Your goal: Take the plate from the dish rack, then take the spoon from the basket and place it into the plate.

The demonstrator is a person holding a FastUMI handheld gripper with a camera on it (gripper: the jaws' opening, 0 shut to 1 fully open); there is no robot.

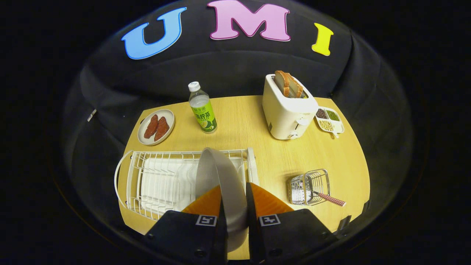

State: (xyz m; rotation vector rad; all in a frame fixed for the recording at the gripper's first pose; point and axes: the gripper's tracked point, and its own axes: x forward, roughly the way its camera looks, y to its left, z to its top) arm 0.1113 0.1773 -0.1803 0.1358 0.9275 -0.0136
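1. The gripper (234,206) is seen with both fingers pinched on the edge of a grey plate (220,176), held on edge above the white dish rack (158,180).
2. The plate is judged rigid, smooth, breakable and likely to slip; a rim hold suits it.
3. The spoon (327,198) lies in the wire basket (308,187), right of the fingers; its bowl is hidden, and the plate's lower rim cannot be made out.
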